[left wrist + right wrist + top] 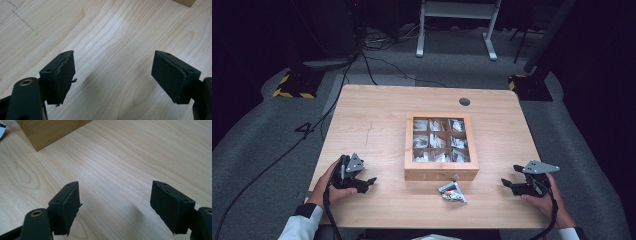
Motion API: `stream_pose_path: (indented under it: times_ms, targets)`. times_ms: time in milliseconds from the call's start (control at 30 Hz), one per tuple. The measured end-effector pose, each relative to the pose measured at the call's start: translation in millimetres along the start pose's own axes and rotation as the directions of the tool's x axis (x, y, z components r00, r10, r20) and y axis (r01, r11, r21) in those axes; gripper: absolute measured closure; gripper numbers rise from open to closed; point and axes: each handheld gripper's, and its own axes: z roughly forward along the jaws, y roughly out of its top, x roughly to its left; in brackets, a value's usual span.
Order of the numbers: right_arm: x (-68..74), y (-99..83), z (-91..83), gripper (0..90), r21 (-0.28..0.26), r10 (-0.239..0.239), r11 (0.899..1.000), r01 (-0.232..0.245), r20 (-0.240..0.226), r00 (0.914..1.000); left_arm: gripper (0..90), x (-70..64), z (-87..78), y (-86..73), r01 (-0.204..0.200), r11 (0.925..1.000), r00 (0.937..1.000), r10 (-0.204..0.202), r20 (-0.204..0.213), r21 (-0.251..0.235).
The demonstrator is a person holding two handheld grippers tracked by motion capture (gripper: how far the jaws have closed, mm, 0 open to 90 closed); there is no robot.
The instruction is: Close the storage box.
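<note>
A wooden box [441, 174] with a nine-cell clear lid stands mid-table, each cell holding pale packets. A small silvery packet [452, 192] lies on the table just in front of the box. My left gripper [371, 182] rests near the table's front left, open, with nothing between its jaws; in its own view the left gripper [113, 75] looks onto bare wood. My right gripper [507, 183] sits at the front right, open and empty too. In the right gripper view, the right gripper [115, 202] faces the table, with the box corner [47, 132] at top left.
The wooden table [372, 125] has a round cable hole [464, 101] at the back right. Grey carpet surrounds it, with cables, yellow-black stand bases [292, 87] and a white frame [457, 25] behind.
</note>
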Motion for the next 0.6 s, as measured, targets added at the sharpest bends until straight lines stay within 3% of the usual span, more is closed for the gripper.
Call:
stream_pose_path:
  times_ms: [200,433,600]
  targets:
    - [-3.9,-12.3,-2.0,23.3,-0.007,0.048,0.999,-0.048,-0.001,0.9989,19.6,6.6,-0.5,-8.9,0.059,0.9983,0.9980,-0.059,0.025,-0.003]
    - [-7.8,-19.0,-4.3,23.1,-0.002,0.099,0.995,-0.099,0.021,0.9949,19.8,7.8,0.8,-18.6,0.095,0.9952,0.9940,-0.093,0.057,-0.023]
    - [-8.0,-19.2,-3.9,22.5,0.008,0.110,0.994,-0.110,0.029,0.9935,19.1,6.4,1.1,-21.4,0.101,0.9939,0.9939,-0.099,0.049,-0.045]
